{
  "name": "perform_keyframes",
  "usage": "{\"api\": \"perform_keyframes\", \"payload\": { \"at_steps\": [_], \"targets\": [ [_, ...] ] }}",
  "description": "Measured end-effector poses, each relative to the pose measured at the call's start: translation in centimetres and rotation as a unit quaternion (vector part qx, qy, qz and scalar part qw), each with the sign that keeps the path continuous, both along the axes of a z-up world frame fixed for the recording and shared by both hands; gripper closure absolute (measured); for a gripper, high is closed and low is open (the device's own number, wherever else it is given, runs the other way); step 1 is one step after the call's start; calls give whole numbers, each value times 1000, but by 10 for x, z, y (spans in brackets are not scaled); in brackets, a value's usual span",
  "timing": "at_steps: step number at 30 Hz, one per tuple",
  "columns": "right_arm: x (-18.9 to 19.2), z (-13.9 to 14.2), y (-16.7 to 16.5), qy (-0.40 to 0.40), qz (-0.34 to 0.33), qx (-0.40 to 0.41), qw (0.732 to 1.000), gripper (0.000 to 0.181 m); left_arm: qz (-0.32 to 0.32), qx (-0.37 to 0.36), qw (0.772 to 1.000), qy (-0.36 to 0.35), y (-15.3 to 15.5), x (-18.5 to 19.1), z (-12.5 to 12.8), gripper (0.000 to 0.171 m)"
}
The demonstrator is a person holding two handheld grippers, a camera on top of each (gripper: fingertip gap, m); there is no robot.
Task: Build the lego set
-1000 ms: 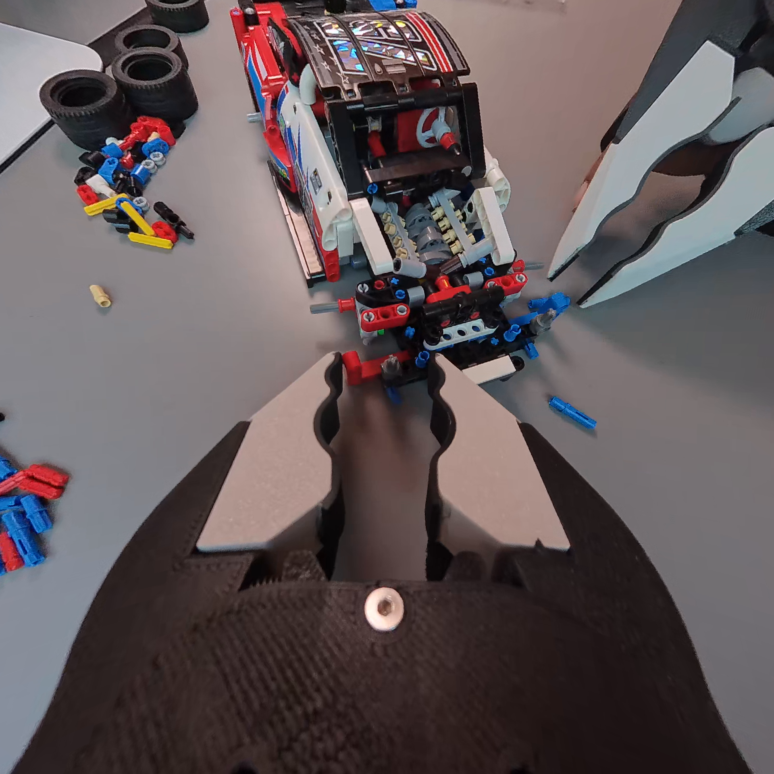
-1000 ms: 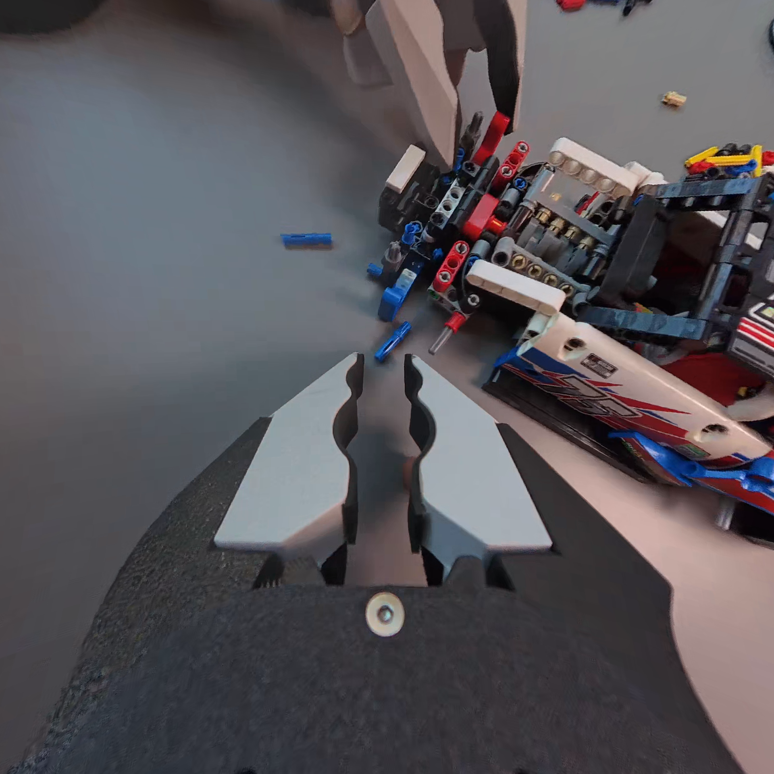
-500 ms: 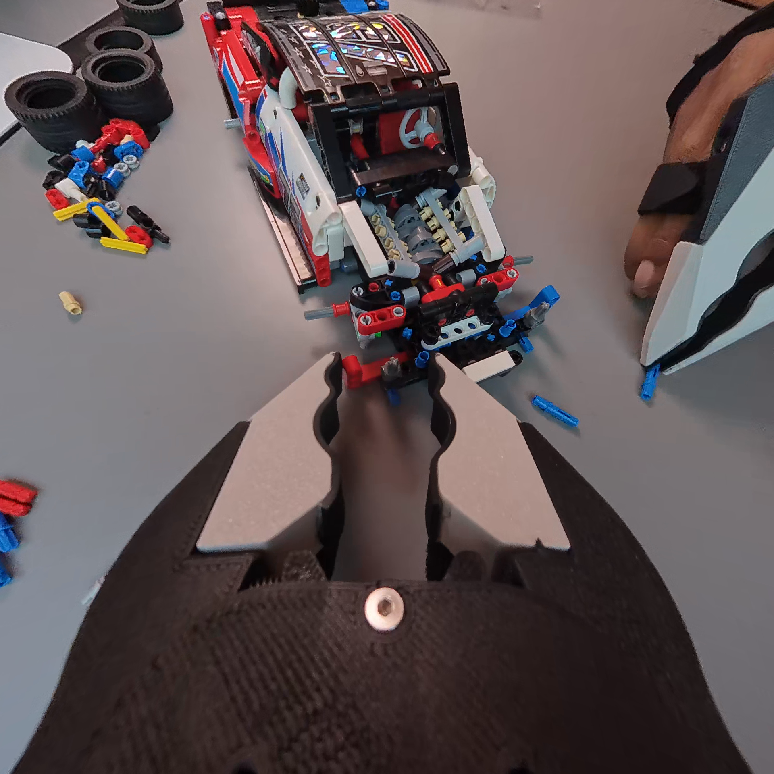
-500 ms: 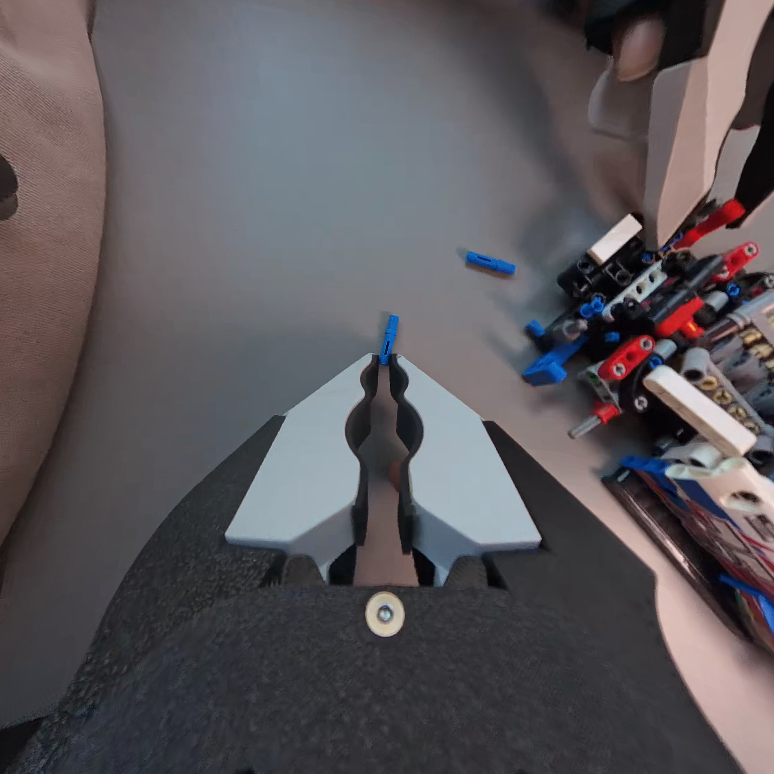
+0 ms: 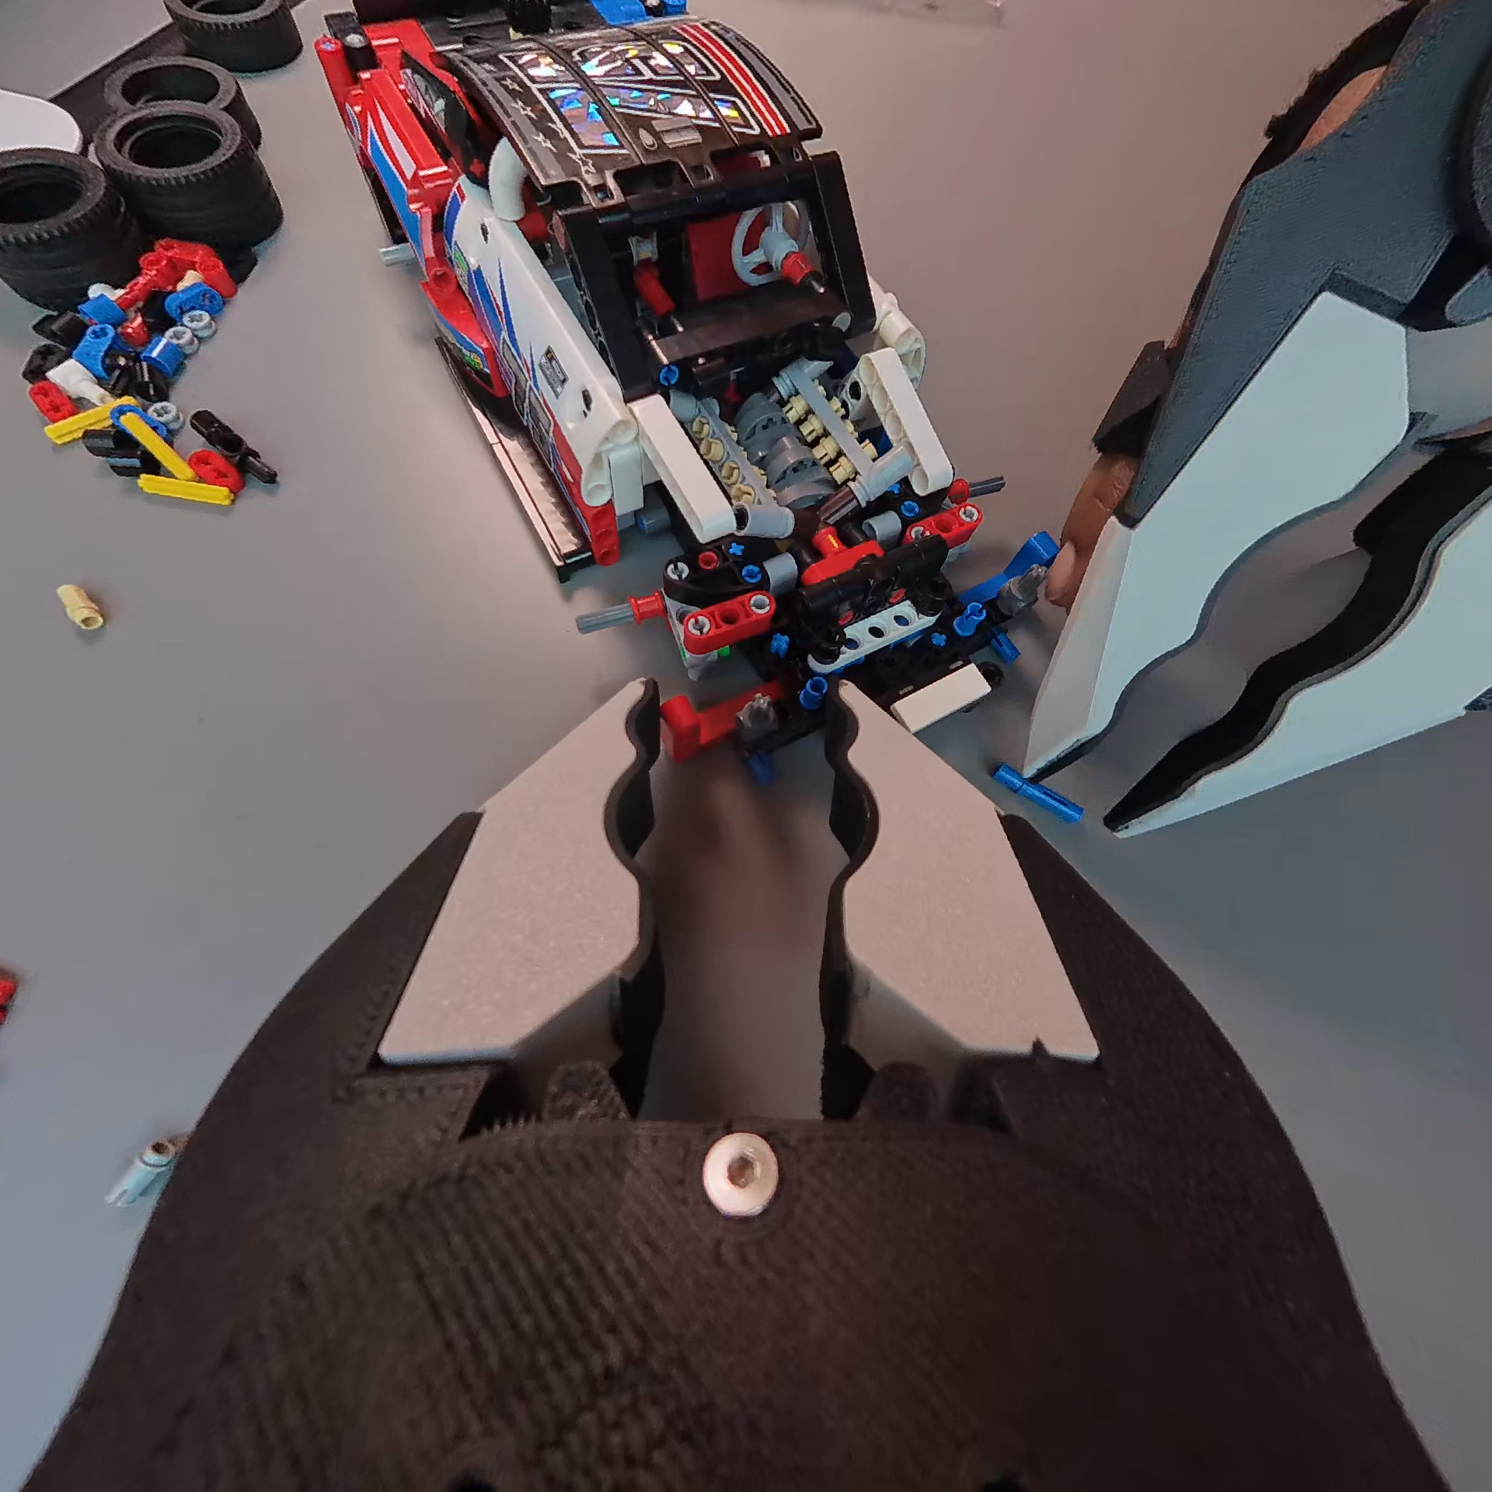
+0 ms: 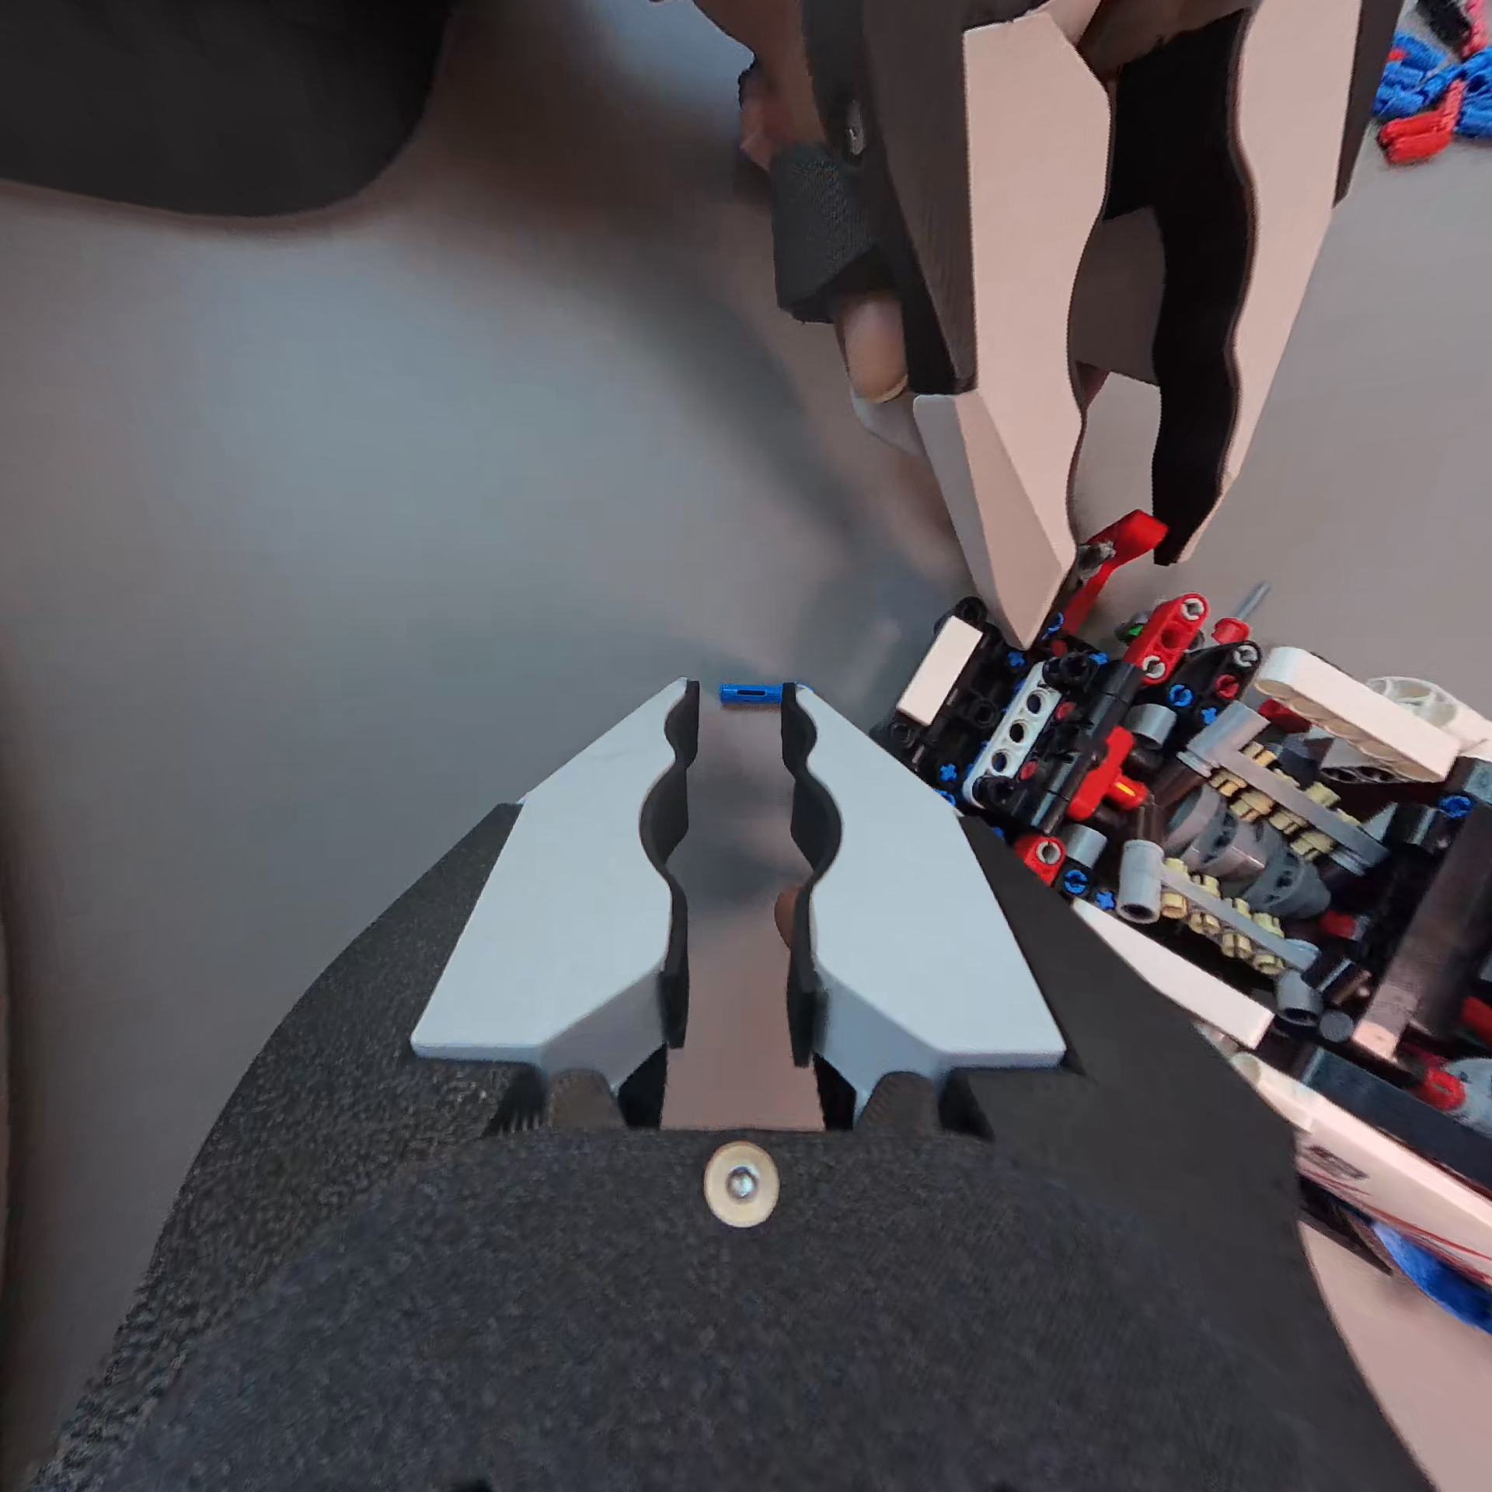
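Observation:
A red, white and black lego car (image 5: 517, 355) with no wheels on stands on the grey table (image 5: 323, 767), its open engine end toward me. It also shows in the right wrist view (image 6: 1259, 815). My left gripper (image 5: 743, 702) is closed onto a red arm (image 5: 698, 722) at the car's front end; in the right wrist view my left gripper (image 6: 1118, 565) pinches that arm (image 6: 1126, 537). My right gripper (image 6: 735, 694) is open, tips down at the table, with a blue pin (image 6: 749, 693) lying across the gap. The left wrist view shows my right gripper (image 5: 1074, 799) over the same pin (image 5: 1041, 795).
Several black tyres (image 5: 178, 161) and a pile of small loose parts (image 5: 137, 387) lie at the far left. A tan pin (image 5: 81, 607) lies alone. Red and blue parts (image 6: 1429, 89) lie beyond the left gripper. A person's finger (image 5: 1090, 500) is close to the car's front.
My right gripper picked a blue pin up beside the car and carried it off. It has since opened and come back to the car's front. The left gripper stayed on the red arm.

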State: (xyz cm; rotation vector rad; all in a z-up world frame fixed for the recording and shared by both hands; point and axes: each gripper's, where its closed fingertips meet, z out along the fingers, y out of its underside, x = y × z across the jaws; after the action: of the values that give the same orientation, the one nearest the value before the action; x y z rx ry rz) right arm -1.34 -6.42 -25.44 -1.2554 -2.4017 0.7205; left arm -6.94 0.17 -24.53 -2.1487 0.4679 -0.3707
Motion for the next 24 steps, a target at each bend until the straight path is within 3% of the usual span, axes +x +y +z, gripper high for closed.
{"api": "perform_keyframes", "payload": {
  "at_steps": [7, 12, 20, 24],
  "targets": [
    [-3, -6, -1, -40, -7, 28, 999, 166, -2, -1, 1000, -1, 0, 1, 0, 132],
    [-6, -7, -10, -41, 23, 38, 998, 179, -9, -1, 1000, 3, -1, 3, -1, 132],
    [-2, -6, -34, -34, 88, 24, 995, 179, -16, 0, 1000, 10, -3, 5, -1, 132],
    [3, 13, -32, 0, 76, -21, 997, 168, -21, 0, 1000, 10, -3, 8, -1, 132]
  ]
}}
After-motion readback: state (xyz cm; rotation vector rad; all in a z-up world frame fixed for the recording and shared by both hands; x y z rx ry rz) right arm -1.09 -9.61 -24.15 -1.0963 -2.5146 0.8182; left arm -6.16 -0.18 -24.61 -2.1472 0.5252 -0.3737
